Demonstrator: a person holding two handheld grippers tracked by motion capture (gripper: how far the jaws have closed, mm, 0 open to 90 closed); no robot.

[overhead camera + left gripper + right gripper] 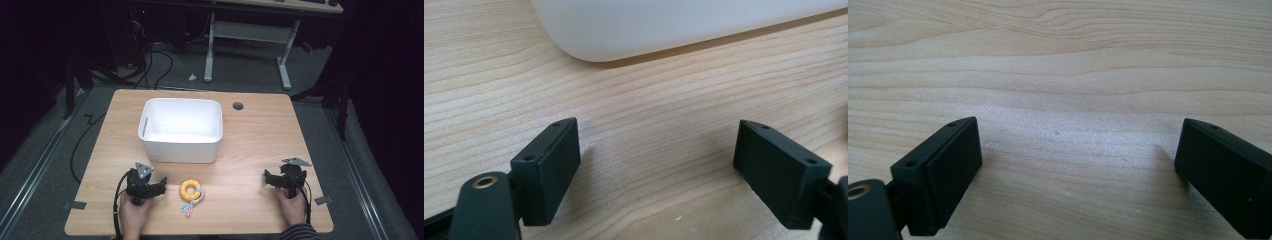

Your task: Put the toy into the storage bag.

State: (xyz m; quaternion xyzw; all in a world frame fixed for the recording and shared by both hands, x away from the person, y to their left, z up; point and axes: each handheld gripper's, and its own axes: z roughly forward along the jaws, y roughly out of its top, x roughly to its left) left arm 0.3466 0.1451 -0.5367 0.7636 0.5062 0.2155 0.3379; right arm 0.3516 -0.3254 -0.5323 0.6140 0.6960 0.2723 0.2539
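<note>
A yellow ring toy (190, 189) with a pastel rope tail lies on the wooden table (260, 135) near the front edge. Just left of it rests my left gripper (159, 187), held in a hand, jaws pointing right toward the toy. In the left gripper view, that gripper (659, 170) is open over bare wood, with the white bin (674, 25) close ahead. My right gripper (268, 178) sits at the front right, held in the other hand. The right gripper view has this gripper (1078, 175) open, with nothing but wood grain between the jaws.
A white rectangular bin (181, 129) stands empty at the table's middle back. A round cable hole (238, 106) lies behind it to the right. Beyond the table are a desk frame (250, 45) and floor cables.
</note>
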